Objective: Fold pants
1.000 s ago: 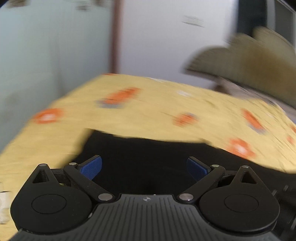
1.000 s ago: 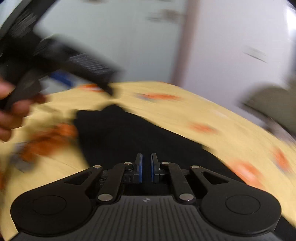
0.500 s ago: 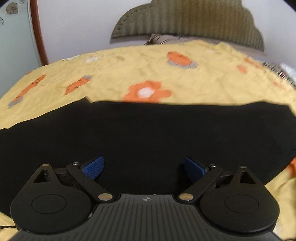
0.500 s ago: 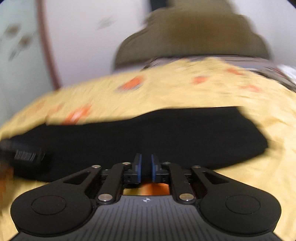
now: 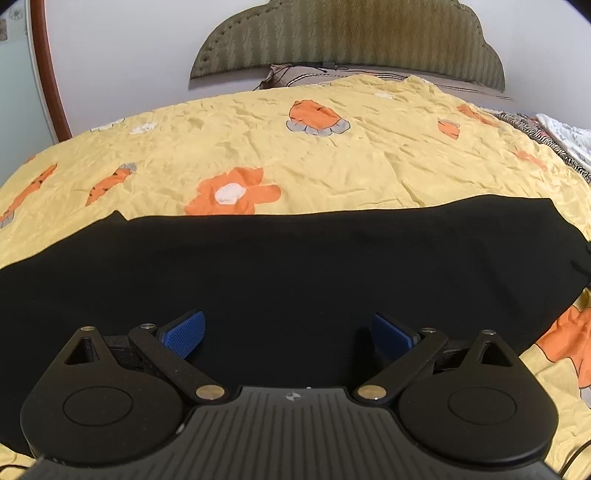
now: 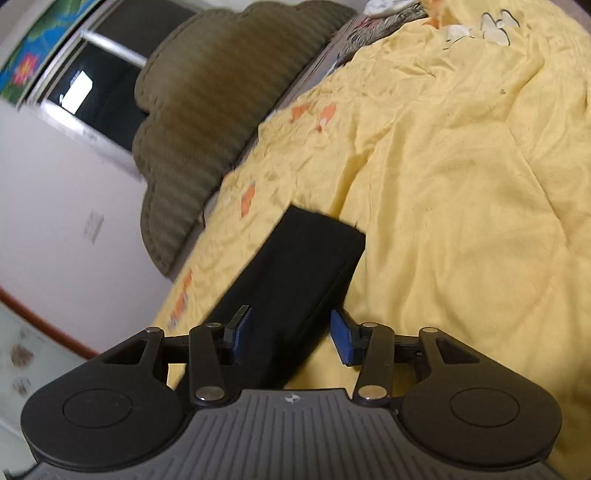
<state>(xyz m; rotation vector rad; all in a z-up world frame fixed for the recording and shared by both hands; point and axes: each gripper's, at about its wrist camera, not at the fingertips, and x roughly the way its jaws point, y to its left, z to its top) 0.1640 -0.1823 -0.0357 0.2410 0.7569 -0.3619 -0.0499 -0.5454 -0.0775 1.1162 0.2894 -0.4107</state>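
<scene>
Both tools released — left tool [image 5: 288, 330] wide, right tool [image 6: 291, 338] just opening astride the pants [image 6: 295, 288] — grab one layer only and your fold skews.

The left wrist camera looks down, close over the flat black pants [image 5: 280, 266], facing the far padded green headboard [image 5: 347, 33]. The right wrist camera is rolled sideways. Both see the yellow flowered bedsheet [image 5: 332, 162].

**Colours and patterns**

Pants [image 5: 295, 266]: plain black.
Bedspread [image 5: 369, 155]: yellow, printed with orange flowers, white centres, grey petals.
Headboard [image 5: 347, 37]: olive-brown, fine zigzag weave.
Wall [image 5: 129, 55]: white.
Gripper pads [image 5: 184, 334]: blue, on black frames.
</scene>
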